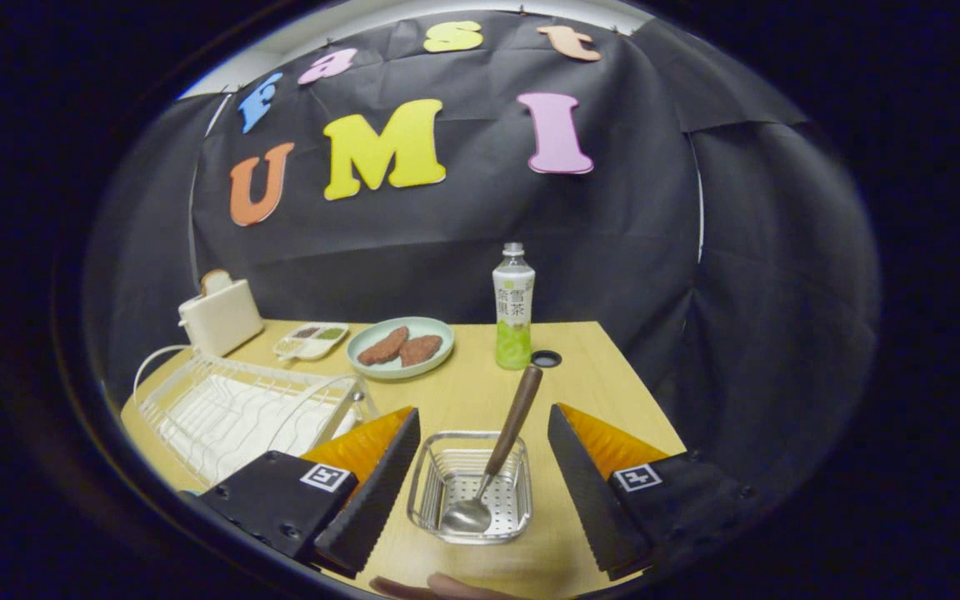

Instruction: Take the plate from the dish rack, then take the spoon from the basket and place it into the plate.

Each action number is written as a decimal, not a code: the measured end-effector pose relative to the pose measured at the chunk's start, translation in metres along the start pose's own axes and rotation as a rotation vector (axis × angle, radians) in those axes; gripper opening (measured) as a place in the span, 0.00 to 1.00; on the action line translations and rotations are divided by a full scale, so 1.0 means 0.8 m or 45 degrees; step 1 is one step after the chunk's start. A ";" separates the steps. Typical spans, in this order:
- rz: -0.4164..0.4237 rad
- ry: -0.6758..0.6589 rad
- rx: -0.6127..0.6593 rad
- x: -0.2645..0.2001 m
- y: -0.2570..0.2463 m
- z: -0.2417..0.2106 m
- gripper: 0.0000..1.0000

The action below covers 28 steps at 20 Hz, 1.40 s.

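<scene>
A wooden table [480,400] bears the white rack [238,408], beyond it the plate [401,347] (two brown pieces on it); gripper [480,492] fingers spread wide around the basket [472,487], spoon [497,458] leaning inside
</scene>
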<state>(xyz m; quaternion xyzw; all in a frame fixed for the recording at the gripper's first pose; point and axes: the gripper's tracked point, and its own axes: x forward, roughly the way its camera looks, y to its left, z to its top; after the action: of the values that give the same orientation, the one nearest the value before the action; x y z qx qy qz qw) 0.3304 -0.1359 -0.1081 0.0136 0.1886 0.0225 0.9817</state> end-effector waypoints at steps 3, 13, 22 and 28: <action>-0.031 0.063 0.087 0.029 -0.010 0.004 0.92; -0.110 0.202 0.158 0.057 -0.015 -0.013 0.37; -0.178 -0.055 0.056 -0.015 0.003 0.068 0.13; -0.169 -0.221 -0.001 -0.127 0.046 0.131 0.13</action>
<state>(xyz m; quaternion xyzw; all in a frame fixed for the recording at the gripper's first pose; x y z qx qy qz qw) 0.2739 -0.1059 0.0282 0.0025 0.1034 -0.0436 0.9937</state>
